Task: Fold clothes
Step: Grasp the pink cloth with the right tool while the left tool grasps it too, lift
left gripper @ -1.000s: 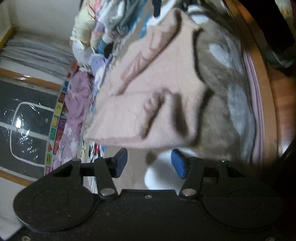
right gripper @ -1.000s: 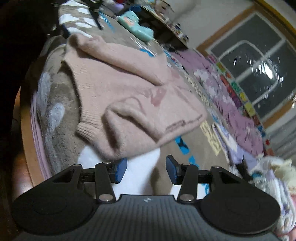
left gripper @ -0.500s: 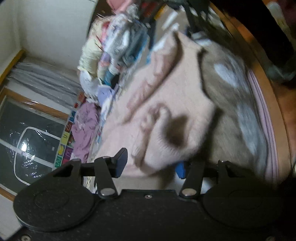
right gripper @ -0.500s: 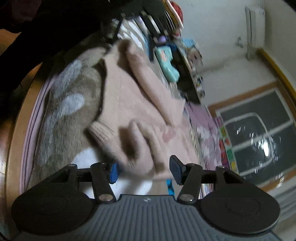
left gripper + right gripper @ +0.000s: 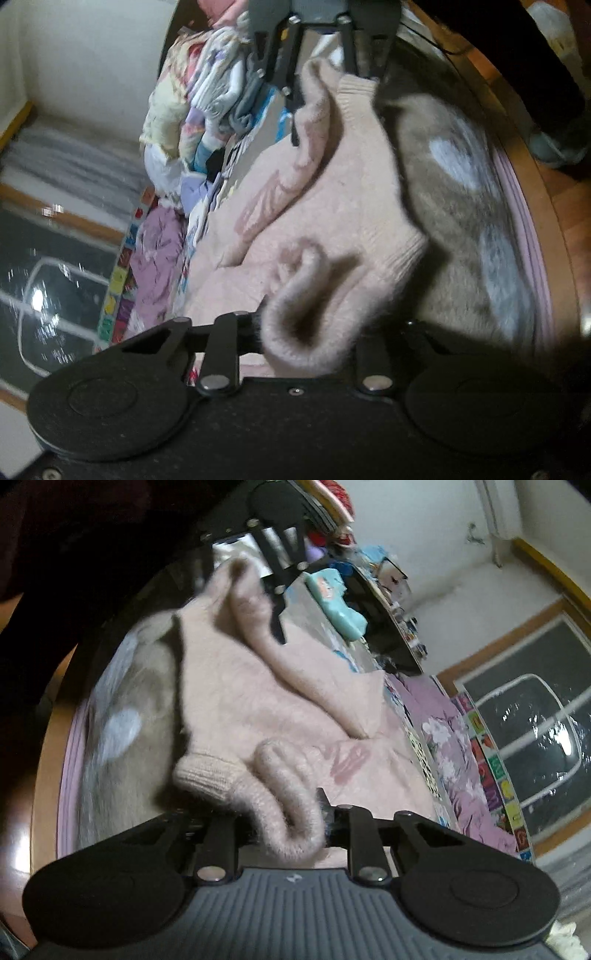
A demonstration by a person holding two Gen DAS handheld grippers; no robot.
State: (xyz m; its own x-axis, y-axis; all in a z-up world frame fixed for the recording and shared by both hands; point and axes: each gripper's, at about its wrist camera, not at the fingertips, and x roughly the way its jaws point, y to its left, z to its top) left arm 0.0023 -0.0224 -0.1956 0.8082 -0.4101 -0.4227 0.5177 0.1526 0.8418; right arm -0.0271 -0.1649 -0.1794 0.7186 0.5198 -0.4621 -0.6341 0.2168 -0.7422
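Observation:
A fluffy pale pink sweater (image 5: 332, 206) lies partly folded on a grey-brown blanket with white patches (image 5: 465, 206). My left gripper (image 5: 306, 332) is shut on a bunched corner of the sweater's ribbed hem. My right gripper (image 5: 284, 823) is shut on the opposite hem corner (image 5: 207, 775). Each gripper shows in the other's view at the far end of the sweater: the right one (image 5: 325, 77) in the left wrist view, the left one (image 5: 240, 579) in the right wrist view. The sweater (image 5: 258, 701) has a darker pink mark on it.
The blanket covers a bed with a wooden edge (image 5: 554, 236). A pile of mixed clothes (image 5: 207, 103) and a purple floral cloth (image 5: 155, 254) lie beyond the sweater. A teal object (image 5: 340, 609) and a cluttered dark shelf (image 5: 391, 620) stand behind. A dark window (image 5: 535, 746) is on the wall.
Both grippers moved in onto the near hem and closed on its two corners. The hem is now bunched between the jaws and lifted off the blanket.

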